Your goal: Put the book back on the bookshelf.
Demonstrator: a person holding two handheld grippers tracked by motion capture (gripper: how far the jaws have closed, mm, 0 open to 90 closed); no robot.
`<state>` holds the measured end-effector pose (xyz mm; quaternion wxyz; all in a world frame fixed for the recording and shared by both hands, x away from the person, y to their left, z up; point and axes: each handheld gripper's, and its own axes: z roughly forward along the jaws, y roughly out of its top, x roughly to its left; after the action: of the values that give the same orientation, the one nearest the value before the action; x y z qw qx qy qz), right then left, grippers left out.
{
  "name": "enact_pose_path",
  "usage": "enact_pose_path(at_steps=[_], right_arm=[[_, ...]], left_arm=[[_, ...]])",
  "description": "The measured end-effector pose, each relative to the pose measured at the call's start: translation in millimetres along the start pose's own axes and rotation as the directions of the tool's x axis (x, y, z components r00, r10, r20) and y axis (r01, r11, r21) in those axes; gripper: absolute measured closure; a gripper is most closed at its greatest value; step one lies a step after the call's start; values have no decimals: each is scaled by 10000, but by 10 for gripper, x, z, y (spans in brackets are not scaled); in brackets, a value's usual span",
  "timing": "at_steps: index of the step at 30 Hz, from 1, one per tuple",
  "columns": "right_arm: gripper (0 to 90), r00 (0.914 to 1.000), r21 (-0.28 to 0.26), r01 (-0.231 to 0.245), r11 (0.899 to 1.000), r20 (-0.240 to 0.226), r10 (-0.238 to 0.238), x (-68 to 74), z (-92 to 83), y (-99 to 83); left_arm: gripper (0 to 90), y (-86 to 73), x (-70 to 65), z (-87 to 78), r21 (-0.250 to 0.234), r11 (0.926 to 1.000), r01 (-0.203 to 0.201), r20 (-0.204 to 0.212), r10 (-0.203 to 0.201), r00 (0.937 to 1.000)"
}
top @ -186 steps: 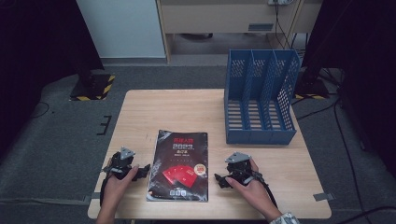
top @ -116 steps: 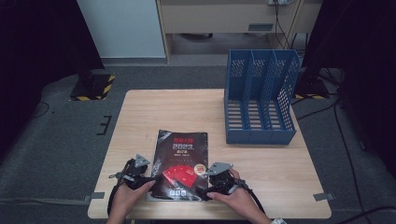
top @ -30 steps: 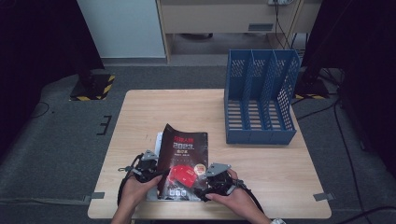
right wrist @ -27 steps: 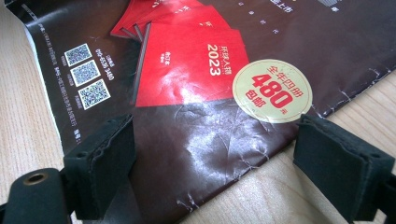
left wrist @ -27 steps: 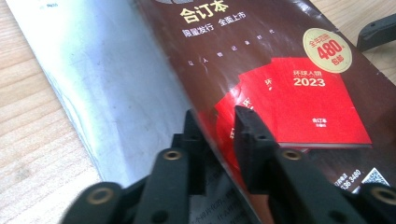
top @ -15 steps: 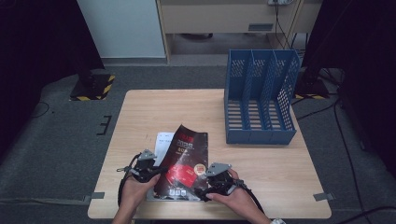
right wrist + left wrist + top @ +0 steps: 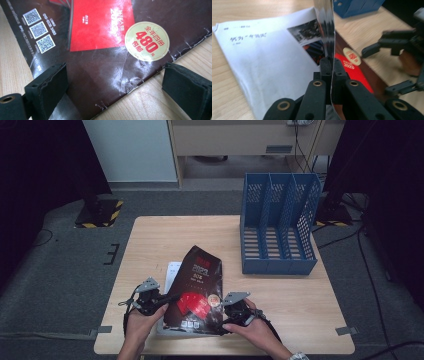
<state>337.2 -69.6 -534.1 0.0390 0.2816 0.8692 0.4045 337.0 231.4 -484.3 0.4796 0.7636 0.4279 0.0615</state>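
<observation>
Glossy dark-brown magazine cover [image 7: 197,285] is pinched at its left edge by the closed left gripper [image 7: 329,67] and lifted off the white page; right gripper [image 7: 113,82], jaws just opening wide, straddles its lower right edge on the wooden table [image 7: 300,305].

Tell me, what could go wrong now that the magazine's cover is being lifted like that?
1. The left gripper pinches only the thin glossy cover at its edge; pulling higher could crease or tear it, and it already looks creased near the round sticker.
2. The right gripper has its fingers open over the magazine without clamping it, so the whole magazine might slide on the table or lift along with the cover.
</observation>
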Motion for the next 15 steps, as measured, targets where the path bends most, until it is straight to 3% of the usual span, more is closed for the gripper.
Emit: enact_pose_path(at_steps=[8, 13, 15], right_arm=[[63, 9990, 168, -311, 9994, -304, 316, -80, -21, 91], [61, 9973, 256, -373, 9990, -623, 388, -94, -5, 197], [60, 9966, 282, -301, 9992, -758, 322, -87, 23, 221]], left_arm=[[899, 14, 67, -106, -843, 9951, 516, 502, -475, 9976], [899, 20, 124, -190, -1558, 9831, 966, 1012, -814, 9915], [900, 22, 122, -198, -1544, 9835, 943, 997, -794, 9918]])
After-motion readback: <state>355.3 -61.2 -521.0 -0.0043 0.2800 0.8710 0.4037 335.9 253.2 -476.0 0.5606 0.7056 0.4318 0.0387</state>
